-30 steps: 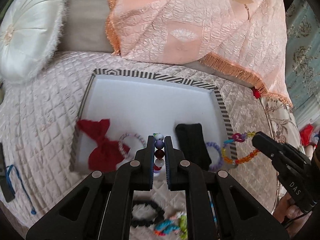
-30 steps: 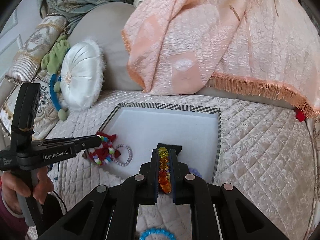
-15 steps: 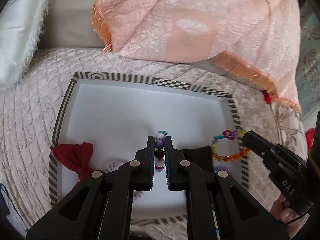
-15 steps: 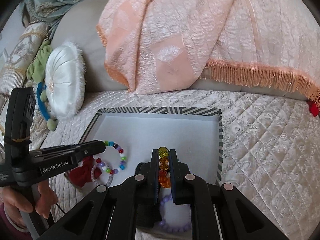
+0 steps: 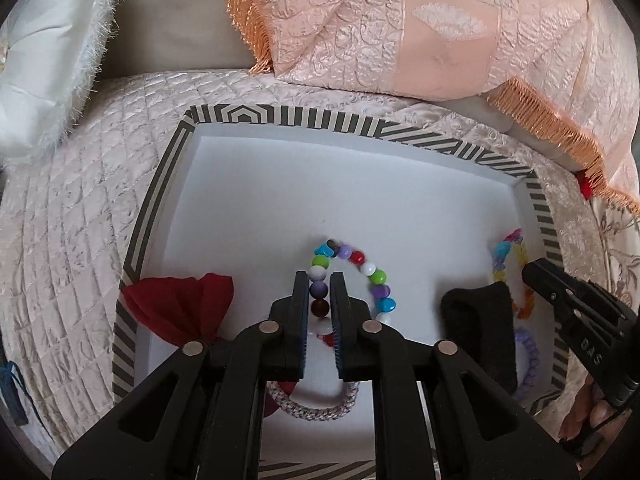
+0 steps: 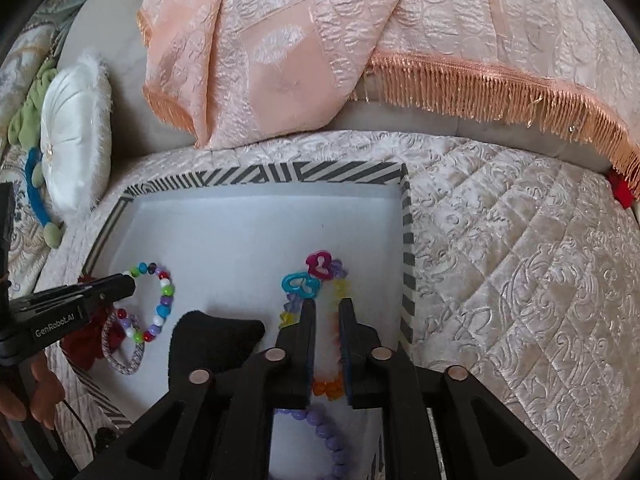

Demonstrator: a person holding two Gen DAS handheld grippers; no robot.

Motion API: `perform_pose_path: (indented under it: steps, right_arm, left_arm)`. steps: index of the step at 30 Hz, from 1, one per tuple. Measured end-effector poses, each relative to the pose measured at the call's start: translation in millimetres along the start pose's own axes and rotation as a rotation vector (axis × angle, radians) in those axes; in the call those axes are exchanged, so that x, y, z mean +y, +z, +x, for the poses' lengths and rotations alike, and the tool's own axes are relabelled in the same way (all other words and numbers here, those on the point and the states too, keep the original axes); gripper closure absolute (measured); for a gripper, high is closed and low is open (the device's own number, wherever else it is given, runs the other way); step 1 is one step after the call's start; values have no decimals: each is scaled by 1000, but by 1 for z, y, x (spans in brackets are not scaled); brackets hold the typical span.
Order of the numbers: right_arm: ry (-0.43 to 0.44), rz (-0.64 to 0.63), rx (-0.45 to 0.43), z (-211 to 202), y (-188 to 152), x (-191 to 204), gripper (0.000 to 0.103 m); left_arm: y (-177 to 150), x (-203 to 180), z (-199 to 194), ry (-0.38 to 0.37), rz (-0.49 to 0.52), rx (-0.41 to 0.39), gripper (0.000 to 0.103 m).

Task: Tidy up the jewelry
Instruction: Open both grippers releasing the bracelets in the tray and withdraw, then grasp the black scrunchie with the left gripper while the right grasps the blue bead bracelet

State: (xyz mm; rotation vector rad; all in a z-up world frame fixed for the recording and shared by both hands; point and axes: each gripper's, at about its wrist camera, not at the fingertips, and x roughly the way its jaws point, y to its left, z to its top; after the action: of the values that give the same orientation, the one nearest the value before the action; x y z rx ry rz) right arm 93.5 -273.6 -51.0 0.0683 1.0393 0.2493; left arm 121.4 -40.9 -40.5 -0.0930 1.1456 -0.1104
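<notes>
Now both grippers are down over the striped tray (image 5: 168,184), which sits on the quilted bedspread (image 5: 72,216); its white floor is bare toward the far side, with the jewelry gathered along the near edge. The left gripper (image 5: 319,286) has the multicolored bead bracelet (image 5: 378,278) running between its fingers, purple and dark red beads right in the gap; its jaws are opening, and the pads look to stand just clear of the beads, the rest of the loop lying on the tray floor. Over on the right, the right gripper (image 6: 327,312) straddles the translucent charm bracelet (image 6: 316,266), teal and magenta charms just beyond the tips, orange beads low in the gap; those jaws are opening too, with clear space either side of the strand, nothing clamped. Between the two bracelets lies a black pad (image 6: 212,344), flat on the tray; near the left rim a red bow (image 5: 180,308) sits inside the tray, and just beside it a woven pink-grey hair tie (image 5: 316,402), partly under the left gripper. A lilac bead bracelet (image 6: 326,436) curls at the near edge under the right gripper. Behind the tray hangs a peach fringed throw (image 6: 320,40); a white round cushion (image 6: 78,136) leans at the left.
</notes>
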Motion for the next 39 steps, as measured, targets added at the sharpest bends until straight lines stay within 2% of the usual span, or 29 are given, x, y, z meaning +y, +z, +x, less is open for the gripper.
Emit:
perform_pose_path:
  steps: [1,2,3,11,18,22,33,39]
  right_arm:
    - [3,-2,-2,0,-1,0,64]
    - [13,-3,-5,-2,-3,0,64]
    - [12,-6,-4,-3,-5,1,64]
    - [26,-11,-43,-36,-27,1,64]
    - [15,-11,-95,-77,-44,21,64]
    - [-11,-21,-105,-92,-53,34,64]
    - [-14,-4,-110,-118,-94,54,63]
    - [-27,-20,-121,-135,-117,67,61]
  left_arm:
    - [-1,1,0,5,1,-1,76]
    - [-3,1,0,7,0,-4,62]
    - [-4,2,-1,6,-4,-8,59]
    - [-19,2,-22,42,1,-63,58]
    - [-40,-2,-48,54,18,-120,58]
    - [-57,-3,-64,58,22,-149,58]
    - [-111,1,-98,98,33,-207,58]
    - [-136,3,-113,92,35,-218,58]
